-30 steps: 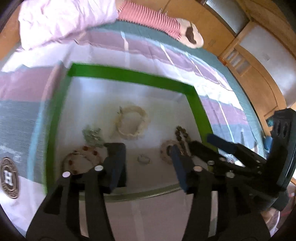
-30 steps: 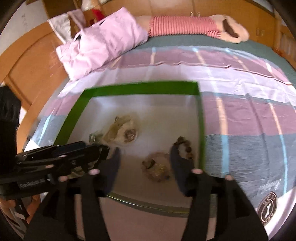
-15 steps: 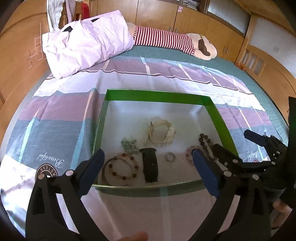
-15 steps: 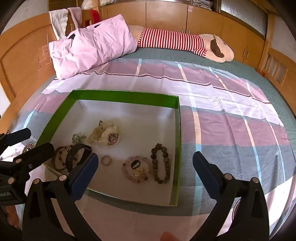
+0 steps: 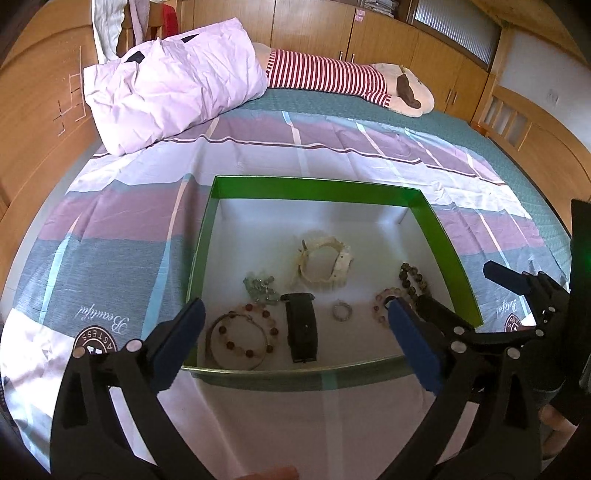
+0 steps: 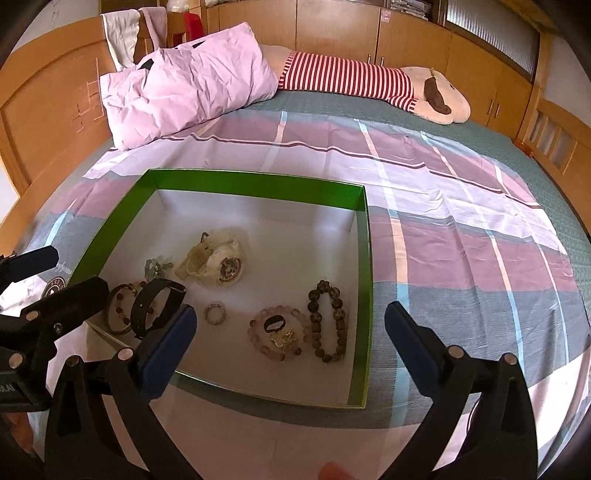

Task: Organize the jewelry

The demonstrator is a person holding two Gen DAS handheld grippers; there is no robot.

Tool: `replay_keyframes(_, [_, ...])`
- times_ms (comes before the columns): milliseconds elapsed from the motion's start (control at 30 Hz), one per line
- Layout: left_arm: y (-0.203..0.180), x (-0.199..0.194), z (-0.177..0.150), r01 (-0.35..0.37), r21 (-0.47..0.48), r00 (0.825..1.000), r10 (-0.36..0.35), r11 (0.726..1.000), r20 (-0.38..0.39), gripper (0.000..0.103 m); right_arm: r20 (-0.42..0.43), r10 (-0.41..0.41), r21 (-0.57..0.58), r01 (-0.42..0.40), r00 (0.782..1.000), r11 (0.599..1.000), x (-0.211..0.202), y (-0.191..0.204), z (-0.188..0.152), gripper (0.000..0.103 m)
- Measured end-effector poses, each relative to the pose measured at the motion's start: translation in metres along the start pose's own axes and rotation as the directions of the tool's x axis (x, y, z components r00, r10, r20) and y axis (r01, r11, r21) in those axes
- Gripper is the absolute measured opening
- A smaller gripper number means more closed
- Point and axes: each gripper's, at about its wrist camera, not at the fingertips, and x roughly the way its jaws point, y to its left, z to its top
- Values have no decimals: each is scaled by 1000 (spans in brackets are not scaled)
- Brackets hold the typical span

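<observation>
A green-walled box [image 5: 439,236] [image 6: 364,280] with a white floor lies on the bed and holds the jewelry. Inside are a black band [image 5: 302,326] [image 6: 155,306], a cream watch [image 5: 325,260] [image 6: 218,264], a red-beaded bracelet [image 5: 240,339], a small ring [image 5: 341,311] [image 6: 215,314], a pink bead bracelet [image 6: 279,334], a dark bead bracelet [image 6: 328,321] and a pale green piece [image 5: 260,286]. My left gripper [image 5: 293,343] hangs open over the box's near edge, nothing between its fingers. My right gripper [image 6: 290,345] is open too, above the box's near right corner, empty.
The box rests on a striped bedsheet [image 6: 461,236]. A pink pillow [image 5: 173,85] and a plush toy in red stripes [image 6: 369,83] lie at the far end. Wooden cabinets [image 6: 332,26] line the wall behind. Each gripper shows at the edge of the other's view.
Both grippers have opened wide and drawn back from the box floor. The black band now lies free in the box, where the left fingers were a second ago.
</observation>
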Motion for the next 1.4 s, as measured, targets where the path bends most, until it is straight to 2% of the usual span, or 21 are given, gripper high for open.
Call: replay_keyframes(1400, [3,4,-3,-1,25,1000,2,1000,-18,101,-5,-9,-9,9,1000,1000,3,-1,-4,102])
